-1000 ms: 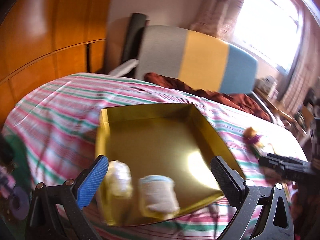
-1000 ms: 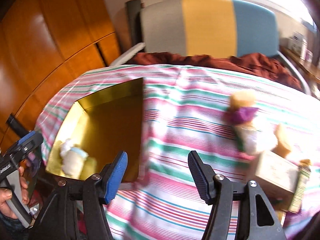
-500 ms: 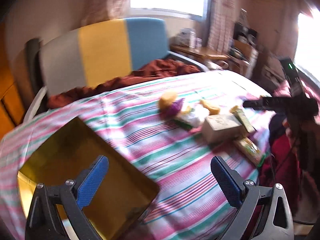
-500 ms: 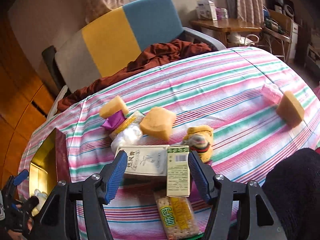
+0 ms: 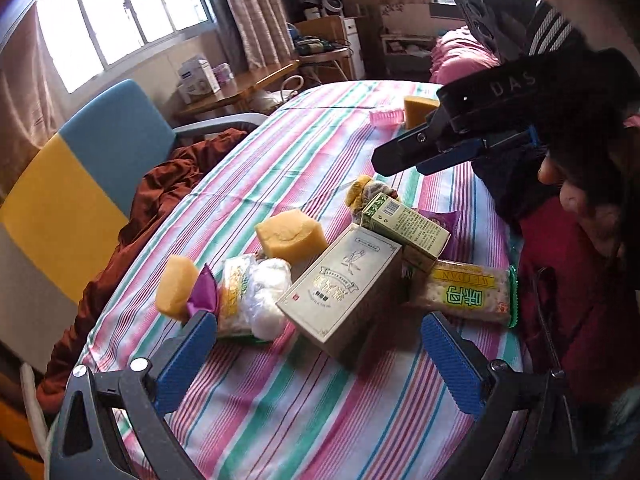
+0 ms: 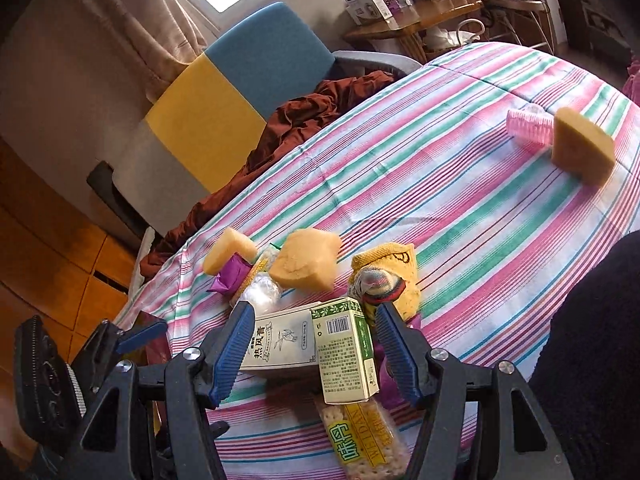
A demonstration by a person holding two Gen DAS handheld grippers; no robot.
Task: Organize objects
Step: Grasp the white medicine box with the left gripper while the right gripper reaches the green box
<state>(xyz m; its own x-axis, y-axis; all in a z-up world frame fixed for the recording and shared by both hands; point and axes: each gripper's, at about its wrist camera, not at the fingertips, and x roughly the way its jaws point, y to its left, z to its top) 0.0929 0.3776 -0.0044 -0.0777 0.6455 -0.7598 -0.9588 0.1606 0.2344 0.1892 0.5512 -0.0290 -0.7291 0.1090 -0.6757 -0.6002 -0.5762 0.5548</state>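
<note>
A pile of objects lies on the striped tablecloth (image 5: 312, 148). A beige box (image 5: 340, 286) sits in the middle, with a green carton (image 5: 404, 224) leaning on it and a cracker packet (image 5: 466, 296) to the right. Yellow sponges (image 5: 290, 236) and a clear bag of white balls (image 5: 260, 296) lie on the left. My left gripper (image 5: 320, 352) is open and empty just short of the beige box. My right gripper (image 6: 314, 348) is open, its jaws either side of the green carton (image 6: 344, 356) and beige box (image 6: 280, 344), above them.
A pink hair roller (image 6: 528, 128) and another sponge (image 6: 580, 152) lie at the far right of the table. A knitted yellow item (image 6: 384, 276) sits behind the carton. A striped chair (image 6: 224, 92) with a brown cloth stands behind the table.
Both grippers have swung right, away from the gold tray, toward the pile of objects. The tray has left the left wrist view. The right gripper has come closer to the green carton.
</note>
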